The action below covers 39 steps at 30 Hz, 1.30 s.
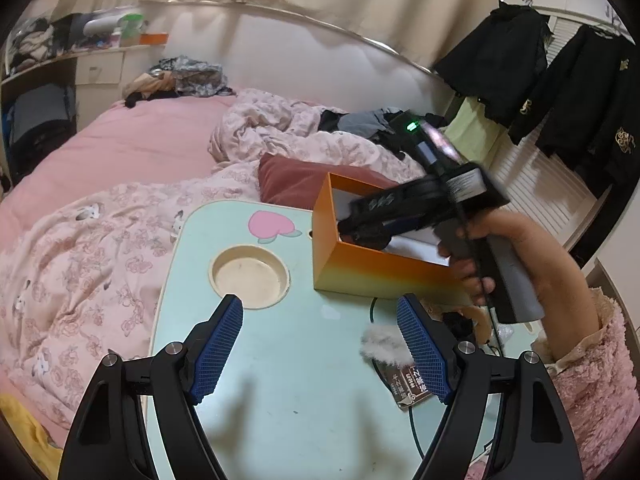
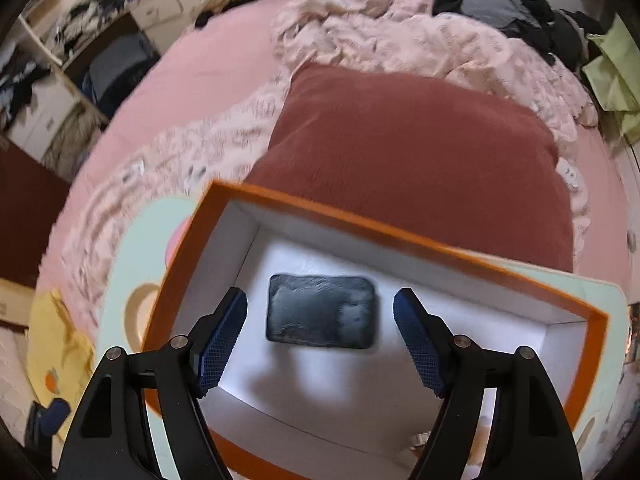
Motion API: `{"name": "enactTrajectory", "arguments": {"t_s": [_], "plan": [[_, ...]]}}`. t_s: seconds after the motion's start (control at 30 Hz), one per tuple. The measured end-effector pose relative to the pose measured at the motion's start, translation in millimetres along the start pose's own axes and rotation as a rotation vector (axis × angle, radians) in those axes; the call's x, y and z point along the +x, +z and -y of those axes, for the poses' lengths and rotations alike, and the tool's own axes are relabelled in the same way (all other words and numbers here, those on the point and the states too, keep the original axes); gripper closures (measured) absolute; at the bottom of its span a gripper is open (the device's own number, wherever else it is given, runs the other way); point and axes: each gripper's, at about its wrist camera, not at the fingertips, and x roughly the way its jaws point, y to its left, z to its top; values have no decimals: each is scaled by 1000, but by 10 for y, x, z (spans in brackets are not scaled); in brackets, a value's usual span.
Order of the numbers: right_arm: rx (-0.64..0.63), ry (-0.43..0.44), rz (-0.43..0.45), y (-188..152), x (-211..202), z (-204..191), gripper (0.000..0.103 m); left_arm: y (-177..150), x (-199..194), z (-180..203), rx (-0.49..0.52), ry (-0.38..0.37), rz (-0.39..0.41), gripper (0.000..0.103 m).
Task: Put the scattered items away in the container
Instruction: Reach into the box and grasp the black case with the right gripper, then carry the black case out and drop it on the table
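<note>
Dark pouch (image 2: 321, 311) lies between right gripper (image 2: 320, 304) fingers.

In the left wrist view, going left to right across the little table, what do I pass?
Round cup recess → pink peach picture → orange box → right gripper reaching into it → hand holding that gripper.

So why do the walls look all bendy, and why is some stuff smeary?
Left wrist view: the fisheye lens curves the wall rail and darkens the corners; the right gripper over the orange box is smeared. Right wrist view: the bed and shelves are streaked, and the dark pouch in the box is soft-edged, with a grey shadow below it.
</note>
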Motion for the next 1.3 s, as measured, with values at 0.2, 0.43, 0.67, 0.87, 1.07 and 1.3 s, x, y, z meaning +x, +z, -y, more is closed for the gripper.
{"name": "enactTrajectory", "arguments": {"t_s": [0.2, 0.43, 0.67, 0.87, 1.07, 1.3], "plan": [[-51, -52, 8, -83, 96, 4, 41, -4, 13, -1, -3, 5, -6, 24], [-22, 26, 185, -354, -548, 273, 41, -28, 37, -13, -1, 17, -14, 24], [-80, 110, 311, -1128, -1281, 490, 41, -44, 111, 8, 3, 25, -40, 24], [-107, 152, 272, -1860, -1215, 611, 41, -75, 171, 73, 20, 23, -66, 24], [-112, 119, 229, -2323, -1014, 740, 41, -85, 183, 140, 37, 18, -74, 24], [-125, 54, 164, -2455, -723, 759, 40, -89, 211, 169, 40, 15, -87, 24]]}}
